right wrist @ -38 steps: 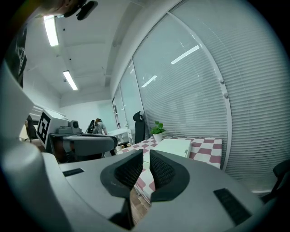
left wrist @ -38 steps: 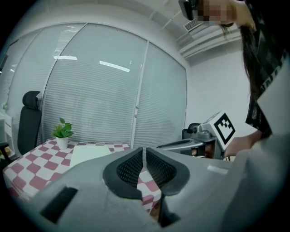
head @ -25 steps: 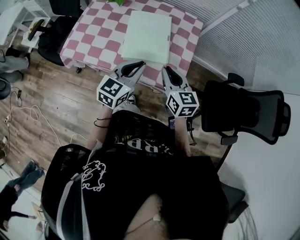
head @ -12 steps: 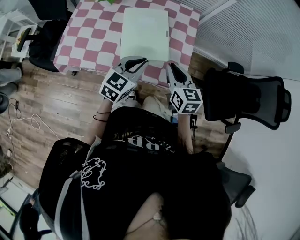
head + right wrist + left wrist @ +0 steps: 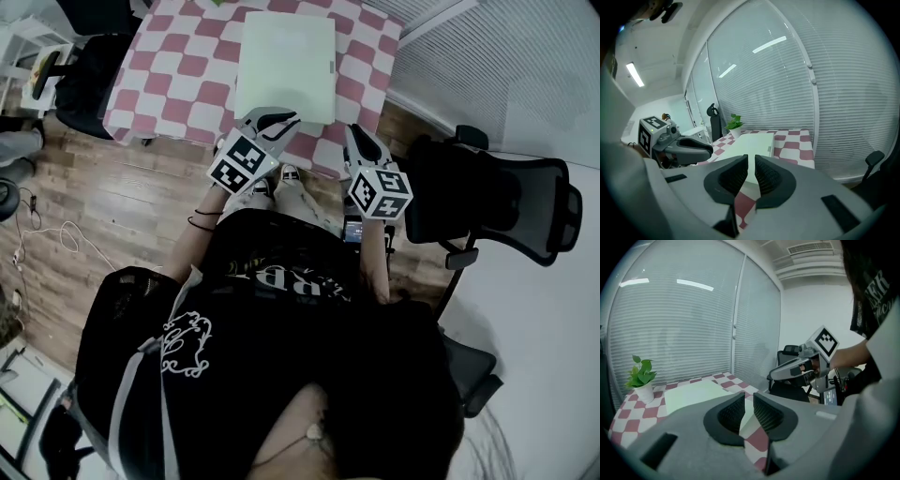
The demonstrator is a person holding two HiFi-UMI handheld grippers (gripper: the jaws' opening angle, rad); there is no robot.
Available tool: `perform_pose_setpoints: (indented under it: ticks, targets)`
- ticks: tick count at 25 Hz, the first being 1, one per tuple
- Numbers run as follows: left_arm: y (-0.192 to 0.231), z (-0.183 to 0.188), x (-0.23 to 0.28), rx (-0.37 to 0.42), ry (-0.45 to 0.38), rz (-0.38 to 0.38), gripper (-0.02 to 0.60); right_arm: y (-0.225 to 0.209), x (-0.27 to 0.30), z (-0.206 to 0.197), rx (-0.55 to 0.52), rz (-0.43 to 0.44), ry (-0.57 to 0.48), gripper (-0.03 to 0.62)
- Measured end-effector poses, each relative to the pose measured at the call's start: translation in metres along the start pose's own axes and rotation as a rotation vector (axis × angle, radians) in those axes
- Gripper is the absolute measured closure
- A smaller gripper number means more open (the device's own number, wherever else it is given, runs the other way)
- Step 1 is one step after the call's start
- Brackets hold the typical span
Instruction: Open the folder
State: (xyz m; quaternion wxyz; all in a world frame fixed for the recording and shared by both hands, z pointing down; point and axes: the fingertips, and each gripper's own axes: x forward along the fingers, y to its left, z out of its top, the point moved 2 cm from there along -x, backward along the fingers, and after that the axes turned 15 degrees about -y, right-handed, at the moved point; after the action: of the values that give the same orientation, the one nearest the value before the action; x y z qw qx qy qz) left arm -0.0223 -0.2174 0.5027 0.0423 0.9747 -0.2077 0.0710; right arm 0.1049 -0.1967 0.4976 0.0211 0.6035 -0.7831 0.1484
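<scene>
A person in a black printed shirt [image 5: 281, 356] stands at the near edge of a table [image 5: 178, 84] draped in a pink-and-white checked cloth, a two-jaw gripper in each hand. The pale green folder [image 5: 286, 61] lies flat and closed on the cloth, its long sides running away from the person and its near edge close to the table's edge. The left gripper [image 5: 281, 119] reaches in at that near edge, pointing forward and slightly down. Its jaws have just been opening and stand a narrow slit apart, and nothing is between them; through the gap show only the folder's corner and the checked cloth beyond. From the head view it cannot be told whether the tips touch the folder. The right gripper [image 5: 358, 134] hangs just beside the table's near right corner, clear of the folder. Its claw is likewise released to a thin gap and grasps nothing. The marker cubes [image 5: 242, 161] ride at the back of each tool, nearest the person. A small potted plant [image 5: 641, 376] sits at the far end of the table, before a wall of closed window blinds [image 5: 684, 324]. A black office chair [image 5: 497, 220] stands to the person's right, and a cable [image 5: 56, 234] trails over the wooden floor [image 5: 112, 187] to the left.
</scene>
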Motion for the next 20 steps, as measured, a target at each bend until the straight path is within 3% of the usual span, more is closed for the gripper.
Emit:
perform_pose_setpoints:
  ticks: [3, 6, 12, 20]
  targets:
    - [-0.003, -0.013, 0.012, 0.019, 0.058, -0.017, 0.461, -0.009, 0.011, -0.010, -0.015, 0.036, 0.038, 0.546]
    - [-0.005, -0.028, 0.026, 0.061, 0.119, -0.035, 0.425, -0.019, 0.022, -0.021, -0.027, 0.063, 0.081, 0.546]
    - [-0.005, -0.060, 0.053, 0.249, 0.266, -0.076, 0.355, -0.037, 0.034, -0.045, -0.007, 0.107, 0.145, 0.546]
    - [-0.004, -0.095, 0.087, 0.476, 0.431, -0.143, 0.319, -0.051, 0.053, -0.079, 0.094, 0.130, 0.232, 0.546]
